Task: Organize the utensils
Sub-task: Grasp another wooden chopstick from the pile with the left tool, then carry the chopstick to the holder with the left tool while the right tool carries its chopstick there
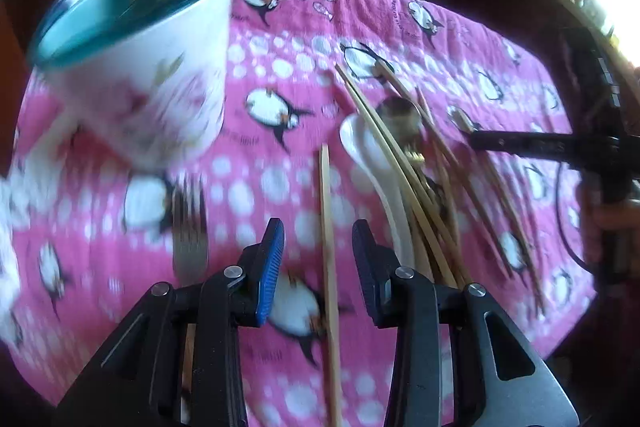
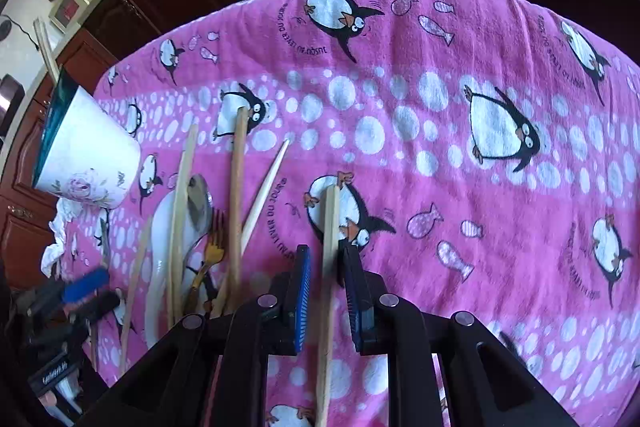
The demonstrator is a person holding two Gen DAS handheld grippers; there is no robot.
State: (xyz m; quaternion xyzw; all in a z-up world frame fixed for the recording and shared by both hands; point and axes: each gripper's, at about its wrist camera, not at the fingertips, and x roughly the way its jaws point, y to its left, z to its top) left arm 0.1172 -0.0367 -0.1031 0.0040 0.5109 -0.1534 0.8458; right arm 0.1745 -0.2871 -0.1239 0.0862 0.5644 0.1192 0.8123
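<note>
In the left wrist view the left gripper (image 1: 318,247) stands about half open with a lone chopstick (image 1: 329,251) lying on the cloth (image 1: 480,39) between its fingers, neither pad touching it. A fork (image 1: 189,227) lies just left of the jaws, and the cup (image 1: 132,39), with two chopsticks already in it, fills the upper left, blurred. The heap (image 1: 404,155) of spoons and chopsticks sits at centre right.

In the right wrist view the right gripper (image 2: 325,283) is nearly shut with a chopstick (image 2: 330,267) between its pads, low centre; whether they actually pinch it I cannot tell. The cup (image 2: 90,155) is at the far left.

Risks, as I judge them: the left jaws may close off-centre and flick the thin stick away, or snag the fork; the right stick, held near one end, may swivel and miss the cup
</note>
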